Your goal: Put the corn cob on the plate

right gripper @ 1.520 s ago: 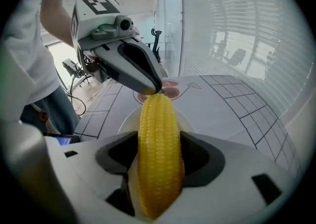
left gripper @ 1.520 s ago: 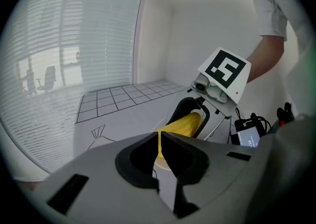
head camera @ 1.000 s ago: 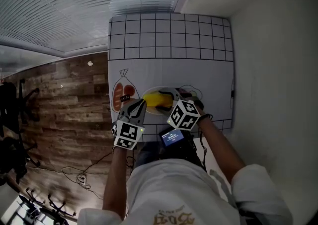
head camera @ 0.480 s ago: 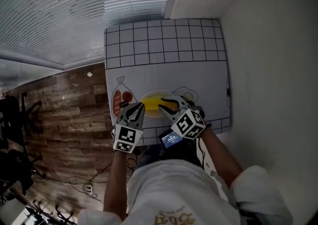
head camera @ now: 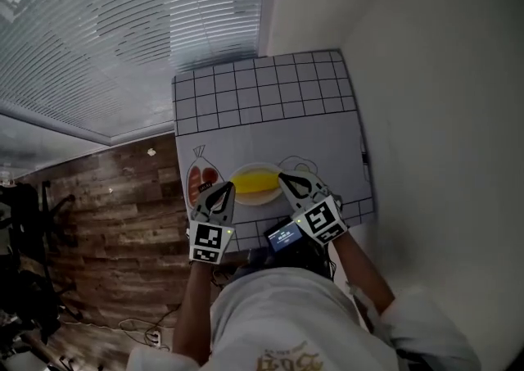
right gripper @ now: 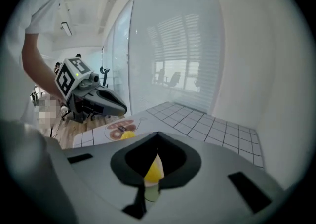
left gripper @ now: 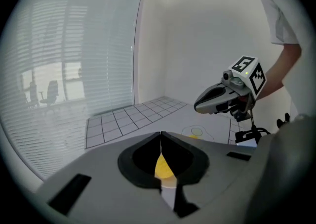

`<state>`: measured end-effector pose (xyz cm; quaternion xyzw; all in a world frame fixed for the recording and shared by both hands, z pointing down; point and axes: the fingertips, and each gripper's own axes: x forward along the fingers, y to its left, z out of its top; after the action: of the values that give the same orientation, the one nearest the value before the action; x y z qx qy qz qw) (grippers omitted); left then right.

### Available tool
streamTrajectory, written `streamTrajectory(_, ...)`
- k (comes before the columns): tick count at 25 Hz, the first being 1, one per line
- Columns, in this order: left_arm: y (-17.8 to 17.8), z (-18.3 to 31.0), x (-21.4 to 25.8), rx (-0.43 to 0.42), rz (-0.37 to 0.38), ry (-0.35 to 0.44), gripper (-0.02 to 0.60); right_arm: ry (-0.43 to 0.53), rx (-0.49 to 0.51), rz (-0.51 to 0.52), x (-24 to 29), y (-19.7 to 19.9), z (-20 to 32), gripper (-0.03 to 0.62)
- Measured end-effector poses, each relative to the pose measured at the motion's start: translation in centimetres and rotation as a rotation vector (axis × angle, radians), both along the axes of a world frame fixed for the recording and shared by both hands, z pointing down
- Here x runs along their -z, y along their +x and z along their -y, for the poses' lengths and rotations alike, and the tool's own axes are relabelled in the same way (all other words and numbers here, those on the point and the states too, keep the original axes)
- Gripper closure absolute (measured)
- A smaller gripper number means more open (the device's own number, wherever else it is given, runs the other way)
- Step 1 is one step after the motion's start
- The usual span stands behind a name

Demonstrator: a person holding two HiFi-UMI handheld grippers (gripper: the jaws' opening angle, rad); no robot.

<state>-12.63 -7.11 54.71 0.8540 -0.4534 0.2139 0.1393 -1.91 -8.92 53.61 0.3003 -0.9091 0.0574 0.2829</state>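
Note:
The yellow corn cob (head camera: 255,181) lies on the white plate (head camera: 248,198) near the table's front edge, with nothing holding it. My left gripper (head camera: 219,190) hovers just left of the plate, its jaws shut and empty. To the plate's right is my right gripper (head camera: 286,180), also shut with nothing between its jaws. In the left gripper view the closed tips (left gripper: 161,133) meet above the corn cob (left gripper: 163,167). The right gripper view shows its closed tips (right gripper: 158,134) over the corn cob (right gripper: 152,171) and plate (right gripper: 151,193).
The table carries a white mat with a black grid (head camera: 262,95) at the far half. A printed meat picture (head camera: 200,180) lies left of the plate and a printed egg (head camera: 300,165) to its right. A wall bounds the right side, window blinds the far left. A small lit screen (head camera: 284,237) sits at the person's chest.
The right gripper let go of the corn cob on the plate, closed its jaws and drew back upward. The left gripper also rose and pulled back slightly.

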Motion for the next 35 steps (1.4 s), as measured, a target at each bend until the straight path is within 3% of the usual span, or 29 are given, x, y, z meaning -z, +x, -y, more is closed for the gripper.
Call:
streamTrajectory(7,0.0,-0.8,3.6,0.007,-0.023,0.081,0.572,0.034,-0.179,0.136,4.2,2.2,-0.5,0.586)
streamTrajectory(10,0.4,-1.4,4.9,-0.006,-0.058,0.089,0.572,0.07,-0.24,0.155,5.7,3.2,-0.9,0.586)
streamTrajectory(15,0.5,-1.9,8.8,0.027,-0.15,0.173,0.572,0.179,-0.337,0.206,8.8,4.5,-1.9,0.587)
streamTrajectory(17,0.3,-2.2,10.4,0.054,-0.168,0.201,0.572,0.194,-0.346,0.215,9.6,4.8,-2.6,0.587)
streamTrajectory(22,0.3,-2.6,12.6,0.061,-0.1,0.285,0.574,0.218,-0.373,0.223,11.1,5.5,-3.7,0.588)
streamTrajectory(27,-0.2,-3.2,13.3,0.078,-0.095,0.306,0.574,0.218,-0.37,0.216,11.8,5.7,-4.2,0.588)
streamTrajectory(32,-0.9,-3.6,13.4,0.105,-0.158,0.3,0.574,0.235,-0.381,0.236,12.4,5.9,-4.2,0.588)
streamTrajectory(35,-0.8,-3.5,13.4,0.105,-0.149,0.302,0.574,0.232,-0.384,0.248,12.4,6.1,-4.1,0.588)
